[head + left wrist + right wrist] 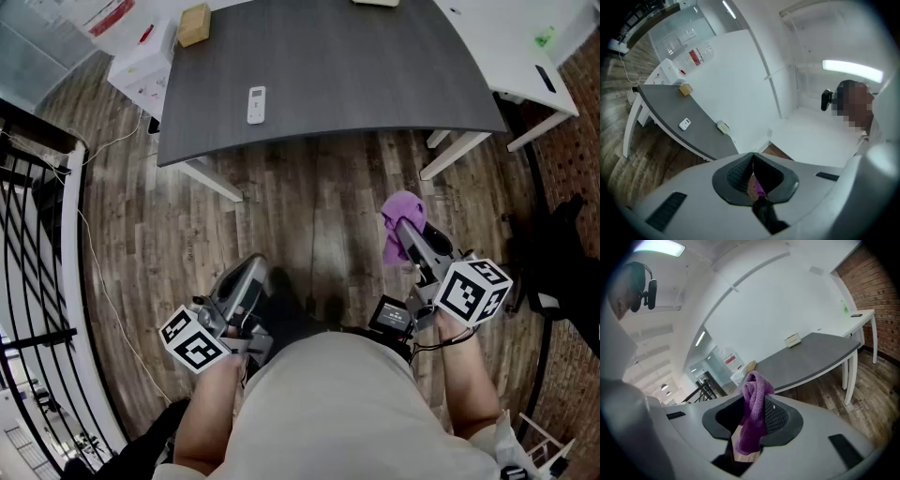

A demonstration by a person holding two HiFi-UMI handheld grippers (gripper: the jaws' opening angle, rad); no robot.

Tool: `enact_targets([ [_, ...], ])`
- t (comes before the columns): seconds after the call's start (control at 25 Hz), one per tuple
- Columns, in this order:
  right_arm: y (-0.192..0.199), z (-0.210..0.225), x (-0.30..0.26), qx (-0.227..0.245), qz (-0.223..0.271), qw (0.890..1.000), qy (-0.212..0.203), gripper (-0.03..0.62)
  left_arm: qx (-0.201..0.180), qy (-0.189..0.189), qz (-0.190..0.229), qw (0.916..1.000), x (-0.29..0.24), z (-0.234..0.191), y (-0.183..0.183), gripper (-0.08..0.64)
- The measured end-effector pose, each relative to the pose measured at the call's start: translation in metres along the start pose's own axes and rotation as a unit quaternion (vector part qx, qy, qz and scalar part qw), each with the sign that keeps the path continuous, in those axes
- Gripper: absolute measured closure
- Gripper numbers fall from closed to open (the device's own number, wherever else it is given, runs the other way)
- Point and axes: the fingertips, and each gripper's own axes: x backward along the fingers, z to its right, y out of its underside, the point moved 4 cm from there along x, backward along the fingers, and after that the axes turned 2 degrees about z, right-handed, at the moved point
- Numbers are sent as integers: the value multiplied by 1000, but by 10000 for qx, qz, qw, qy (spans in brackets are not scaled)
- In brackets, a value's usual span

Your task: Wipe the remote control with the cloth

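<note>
The white remote control (256, 104) lies near the front edge of the dark grey table (356, 75), left of its middle; in the left gripper view the remote control (685, 123) shows far off on the table (665, 105). My right gripper (405, 231) hangs over the wood floor, short of the table, shut on a purple cloth (400, 219). The cloth (753, 414) bunches up between the jaws of the right gripper (753, 397). My left gripper (249, 270) is low at the left, its jaws (752, 157) shut with nothing held.
A cardboard box (194, 24) sits at the table's far left corner, and a beige object (792, 340) at its far edge. White table legs (210, 178) stand below the front edge. A white desk (511, 56) is at the right, a black railing (33, 234) at the left.
</note>
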Motion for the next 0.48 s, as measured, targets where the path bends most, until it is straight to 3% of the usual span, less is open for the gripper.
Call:
enact_targets([
  [0.12, -2, 2, -28, 175, -165, 9997, 89, 482, -366, -291, -186, 9987, -13, -32, -17, 555],
  [0.2, -4, 3, -54, 317, -280, 9990, 159, 482, -840, -523, -444, 9941, -25, -61, -32, 554],
  [0.24, -6, 4, -69, 407, -357, 9983, 195, 482, -1104, -634, -613, 9900, -33, -77, -40, 551],
  [0.36, -12, 4, -120, 840, -719, 9934, 309, 482, -1702, -835, -1202, 9745, -65, -133, -60, 452],
  [0.48, -20, 4, -183, 1443, -1191, 9812, 471, 482, -2237, -935, -1924, 9509, -106, -194, -77, 417],
])
